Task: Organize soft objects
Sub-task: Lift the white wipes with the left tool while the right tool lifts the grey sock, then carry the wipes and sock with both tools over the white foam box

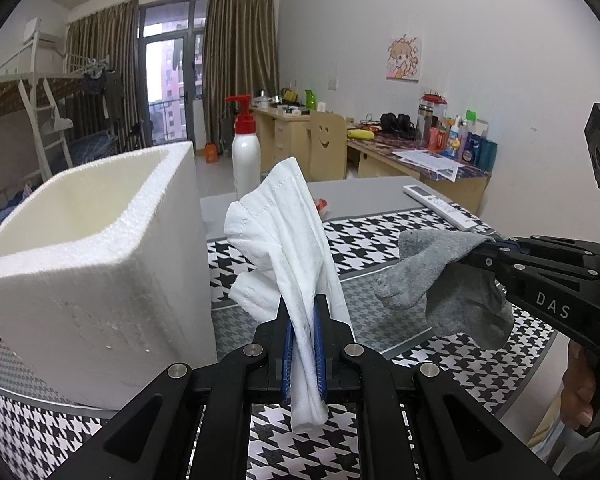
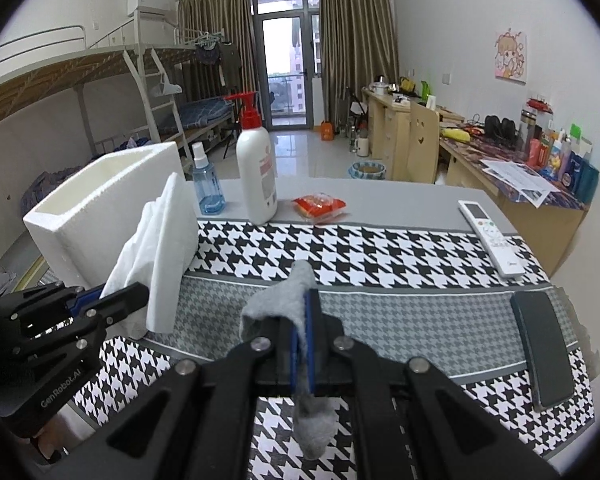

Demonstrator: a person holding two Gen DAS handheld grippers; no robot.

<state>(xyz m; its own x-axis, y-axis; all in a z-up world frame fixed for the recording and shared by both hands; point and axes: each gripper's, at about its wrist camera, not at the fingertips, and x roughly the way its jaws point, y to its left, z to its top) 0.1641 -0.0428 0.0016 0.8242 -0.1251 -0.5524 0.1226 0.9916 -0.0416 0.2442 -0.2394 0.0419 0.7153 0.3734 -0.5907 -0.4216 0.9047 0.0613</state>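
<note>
My left gripper is shut on a white cloth and holds it upright above the table, just right of a white foam box. In the right wrist view the left gripper and its white cloth stand in front of the foam box. My right gripper is shut on a grey sock that droops over and under its jaws. In the left wrist view the right gripper holds the grey sock at the right, above the table.
A houndstooth mat covers the grey table. On it lie a white remote and a dark phone. At the back stand a white pump bottle, a blue spray bottle and a red snack packet.
</note>
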